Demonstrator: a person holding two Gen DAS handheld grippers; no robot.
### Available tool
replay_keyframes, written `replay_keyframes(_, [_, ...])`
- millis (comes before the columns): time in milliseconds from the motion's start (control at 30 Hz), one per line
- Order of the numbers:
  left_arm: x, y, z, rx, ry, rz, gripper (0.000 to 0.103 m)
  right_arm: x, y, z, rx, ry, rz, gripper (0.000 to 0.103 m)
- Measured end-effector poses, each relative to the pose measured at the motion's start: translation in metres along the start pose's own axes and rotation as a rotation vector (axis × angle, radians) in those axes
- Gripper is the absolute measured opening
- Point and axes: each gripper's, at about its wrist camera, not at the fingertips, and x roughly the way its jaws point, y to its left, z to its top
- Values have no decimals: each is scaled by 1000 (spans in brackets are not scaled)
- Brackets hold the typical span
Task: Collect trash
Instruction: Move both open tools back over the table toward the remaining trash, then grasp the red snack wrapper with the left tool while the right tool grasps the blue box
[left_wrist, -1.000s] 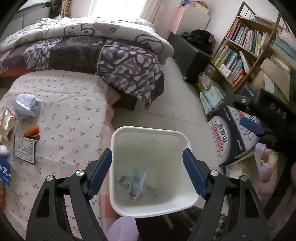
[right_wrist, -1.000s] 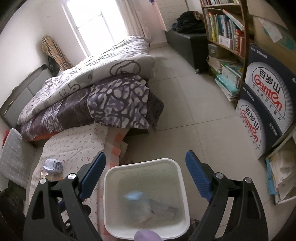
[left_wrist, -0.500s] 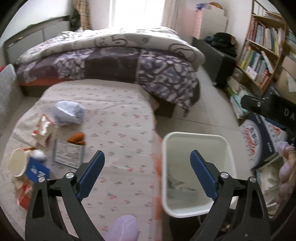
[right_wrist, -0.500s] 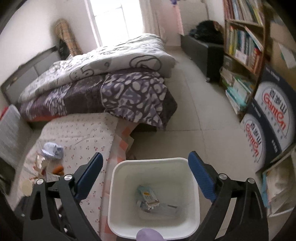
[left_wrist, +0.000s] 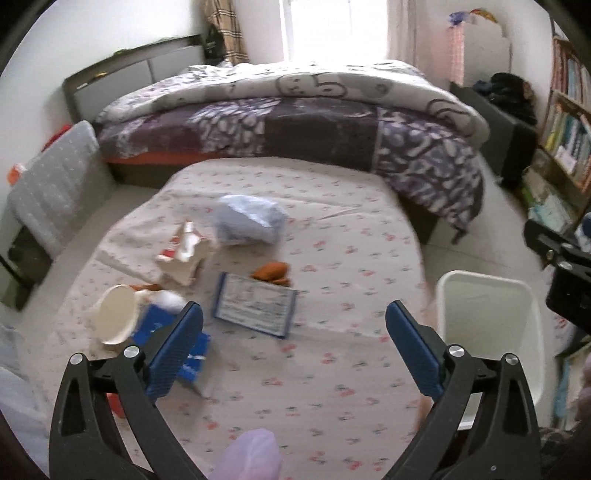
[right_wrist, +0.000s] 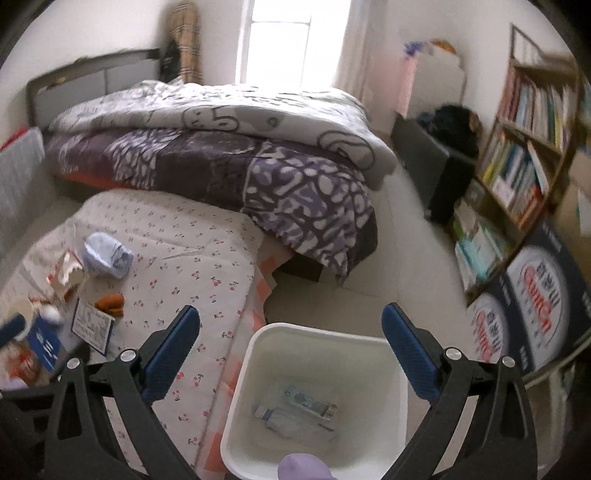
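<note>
Litter lies on the cherry-print cloth (left_wrist: 351, 258): a crumpled pale blue bag (left_wrist: 247, 219), a torn red-and-white wrapper (left_wrist: 184, 251), orange peel (left_wrist: 271, 273), a blue-edged printed card (left_wrist: 255, 308), a paper cup (left_wrist: 114, 319) and a blue carton (left_wrist: 192, 354). My left gripper (left_wrist: 293, 347) hovers over the cloth's near part, its jaws opening, nothing between them. The white bin (right_wrist: 258, 350) stands on the floor beside the cloth, with wrappers (right_wrist: 299, 406) in its bottom. Above the bin hangs my right gripper (right_wrist: 290, 350), jaws opening and empty.
A bed with a purple patterned quilt (right_wrist: 258, 173) lies behind the cloth. A bookshelf (right_wrist: 524, 155) and printed cartons (right_wrist: 532, 321) line the right side, across a strip of tiled floor (right_wrist: 406, 258). A grey padded panel (left_wrist: 55, 192) leans at the left.
The left view has swung from over the bin leftward to the litter on the cloth. The right view has rolled and shifted above the bin. Both grippers' jaws have spread wider.
</note>
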Motion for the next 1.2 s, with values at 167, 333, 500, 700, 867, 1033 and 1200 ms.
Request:
replay_keyframes(167, [10,32,-2,-19,51,76,95,1,15,2,-22,0,13,96])
replay_keyframes(333, [26,72,-8,-30,148,145,95,4,32,3,-35,16,45,96])
replay_keyframes(500, [48,107,-23,6,271,214,95,8,58,2,-73,30,81,96])
replay_keyframes(700, [75,144,-53,78,390,296,95,12,93,2,-120,53,142,96])
replay_keyframes(867, [90,166,-77,125,467,253,94,20,130,-2,-180,97,220,96])
replay_keyframes(1033, [92,173,-93,165,484,164,63,29,168,-8,-261,124,274,96])
replay_keyframes(1200, [76,190,-98,124,483,67,45,41,201,-14,-310,182,370,96])
